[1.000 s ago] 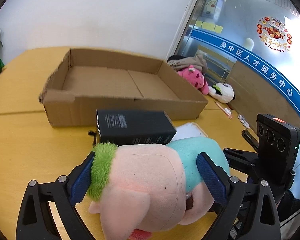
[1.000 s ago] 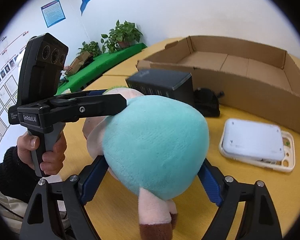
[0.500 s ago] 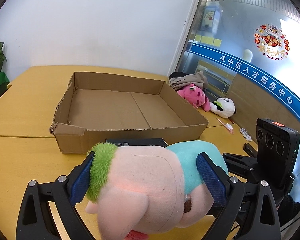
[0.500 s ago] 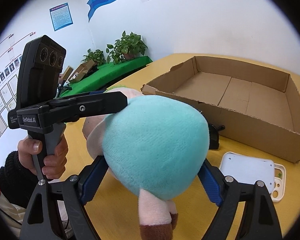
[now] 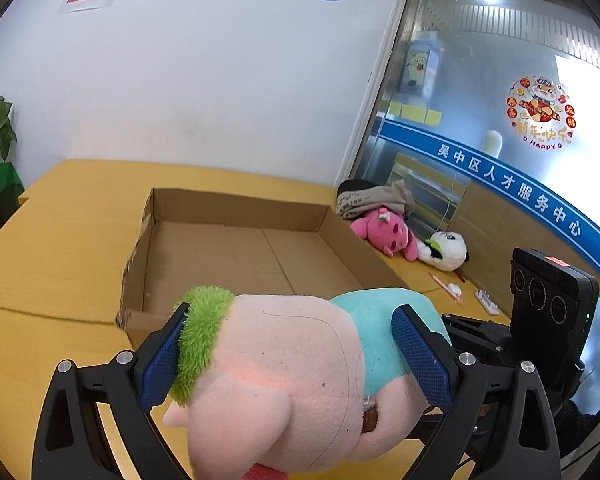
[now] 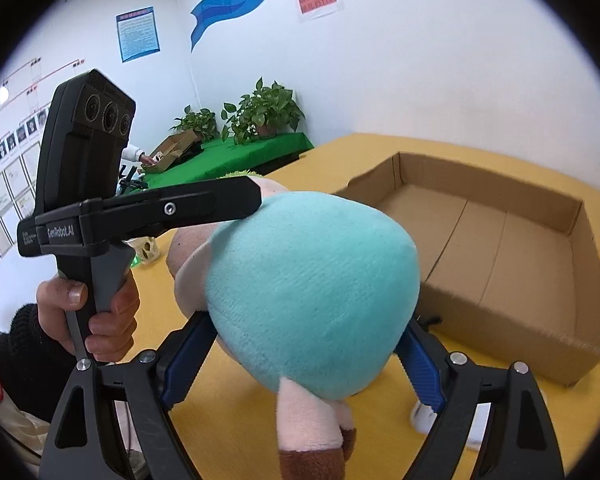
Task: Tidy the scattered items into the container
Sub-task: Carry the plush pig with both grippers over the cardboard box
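A plush pig point(image 5: 284, 368) with a pink head, green tuft and teal body is held in the air by both grippers. My left gripper point(image 5: 292, 360) is shut on its head end. My right gripper point(image 6: 300, 348) is shut on its teal body point(image 6: 312, 292). The open, empty cardboard box point(image 5: 236, 252) lies just beyond the toy on the yellow table; in the right wrist view the box point(image 6: 500, 248) is at the right, lower than the toy. The left gripper's handle point(image 6: 88, 200) and the hand on it show at the left.
A pink plush point(image 5: 384, 234), a panda plush point(image 5: 444, 250) and folded cloth point(image 5: 372, 198) lie right of the box by the glass wall. A pen point(image 5: 444, 286) and small white item point(image 5: 486, 300) lie there too. A white object point(image 6: 424, 416) is partly hidden under the toy.
Both grippers have lifted the plush pig higher and toward the box. The black box and white tray on the table have dropped out of sight below.
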A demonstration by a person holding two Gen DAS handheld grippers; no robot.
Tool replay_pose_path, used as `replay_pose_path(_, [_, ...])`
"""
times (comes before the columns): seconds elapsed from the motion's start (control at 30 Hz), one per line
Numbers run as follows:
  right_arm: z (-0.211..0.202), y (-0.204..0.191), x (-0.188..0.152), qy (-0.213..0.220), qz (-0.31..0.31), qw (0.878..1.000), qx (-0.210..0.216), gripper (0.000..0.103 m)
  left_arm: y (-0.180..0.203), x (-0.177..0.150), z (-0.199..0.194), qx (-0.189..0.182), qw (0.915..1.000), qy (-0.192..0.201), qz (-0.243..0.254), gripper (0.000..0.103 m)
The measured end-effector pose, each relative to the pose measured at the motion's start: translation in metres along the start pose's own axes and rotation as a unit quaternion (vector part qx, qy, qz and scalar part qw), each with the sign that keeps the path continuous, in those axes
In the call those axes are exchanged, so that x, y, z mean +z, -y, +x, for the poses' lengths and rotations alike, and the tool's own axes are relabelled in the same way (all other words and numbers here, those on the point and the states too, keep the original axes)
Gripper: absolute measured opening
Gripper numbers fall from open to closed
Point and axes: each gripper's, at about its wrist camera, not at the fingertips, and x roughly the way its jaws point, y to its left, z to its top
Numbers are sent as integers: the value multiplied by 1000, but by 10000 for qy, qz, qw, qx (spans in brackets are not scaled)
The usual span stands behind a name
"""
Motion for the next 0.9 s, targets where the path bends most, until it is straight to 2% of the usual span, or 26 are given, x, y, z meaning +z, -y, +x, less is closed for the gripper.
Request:
replay_pose_path(0.13, [-3, 10, 22, 162, -18, 9999, -10, 87, 1, 23, 4, 27, 9998, 149, 106, 98])
replay_pose_path(0.4, [17, 33, 59, 169, -113, 9997, -126, 87, -18, 58, 30, 55, 9997, 240, 19, 98])
replay_pose_path(0.5, [30, 45, 76, 162, -46, 9998, -98, 87, -26, 73, 41, 222, 9991, 365, 31, 98])
replay_pose_path(0.63, [47, 57, 107, 257, -99, 9994, -200, 87, -46, 103, 56, 175, 9982, 576, 6, 98])
replay_pose_path(0.9, [80, 100, 161, 343, -113, 9991, -228, 87, -89, 152, 104, 94, 9983, 568, -19, 98])
